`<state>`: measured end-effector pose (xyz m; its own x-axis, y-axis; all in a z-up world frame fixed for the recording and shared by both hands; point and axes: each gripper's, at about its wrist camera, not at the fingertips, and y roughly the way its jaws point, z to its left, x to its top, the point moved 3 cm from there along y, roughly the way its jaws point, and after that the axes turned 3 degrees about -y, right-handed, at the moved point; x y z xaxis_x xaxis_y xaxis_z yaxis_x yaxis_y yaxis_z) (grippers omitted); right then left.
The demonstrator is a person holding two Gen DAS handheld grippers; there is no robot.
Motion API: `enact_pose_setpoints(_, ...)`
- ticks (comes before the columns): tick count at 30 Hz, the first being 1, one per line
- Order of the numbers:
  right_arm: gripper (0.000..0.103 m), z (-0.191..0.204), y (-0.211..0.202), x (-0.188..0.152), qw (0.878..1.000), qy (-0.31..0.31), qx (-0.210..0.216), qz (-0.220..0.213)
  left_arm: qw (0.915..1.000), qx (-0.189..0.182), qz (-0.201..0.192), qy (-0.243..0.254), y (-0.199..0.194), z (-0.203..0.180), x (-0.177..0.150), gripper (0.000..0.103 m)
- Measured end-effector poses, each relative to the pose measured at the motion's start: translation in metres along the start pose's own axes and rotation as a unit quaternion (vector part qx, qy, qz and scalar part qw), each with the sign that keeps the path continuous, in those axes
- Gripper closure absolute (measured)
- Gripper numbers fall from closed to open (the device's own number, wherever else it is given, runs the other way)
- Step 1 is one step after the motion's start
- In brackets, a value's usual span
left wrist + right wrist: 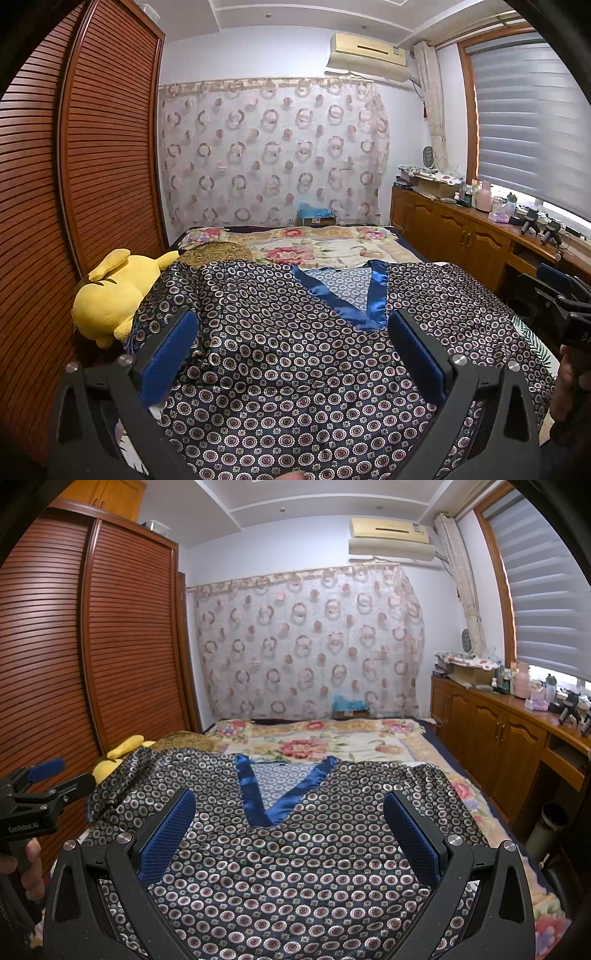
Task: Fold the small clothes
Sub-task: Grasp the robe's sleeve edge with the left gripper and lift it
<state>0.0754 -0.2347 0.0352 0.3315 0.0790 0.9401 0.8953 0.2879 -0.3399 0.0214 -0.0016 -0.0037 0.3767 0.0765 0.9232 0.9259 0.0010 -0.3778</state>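
Both the left hand-held gripper [293, 325] and right hand-held gripper [290, 805] hover wide apart, gripping nothing, over the navy circle-patterned satin garment with blue V-neck trim [295, 867] spread seemingly flat on the floral-quilted bed [332, 744].

Black grippers [291, 325]; blue ribbed pads [166, 838]; silver screws [453, 839]

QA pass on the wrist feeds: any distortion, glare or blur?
Left wrist: heavy fisheye bowing on the wardrobe, dark corner vignette, patterned top sharp. Right wrist: same bowing, window blind bright but not blown out, satin collar slightly glossy.
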Motion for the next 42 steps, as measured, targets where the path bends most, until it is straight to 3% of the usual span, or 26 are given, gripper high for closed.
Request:
enact_pose_setpoints(11, 0.0, 0.004, 0.01, -0.001, 1.0, -0.001, 0.008, 0.008, 0.9999, 0.004, 0.014, -0.002, 0.007, 0.006, -0.006, 0.0)
enact_pose_setpoints(32, 0.0, 0.052, 0.064, -0.037, 0.993, -0.032, 0.096, 0.067, 0.9959, 0.05, 0.072, -0.025, 0.043, 0.092, -0.032, 0.0)
enact_pose_setpoints(42, 0.0, 0.082, 0.089, -0.05, 0.985, -0.06, 0.13, 0.093, 0.9899, 0.074, 0.116, -0.033, 0.074, 0.144, -0.055, 0.0)
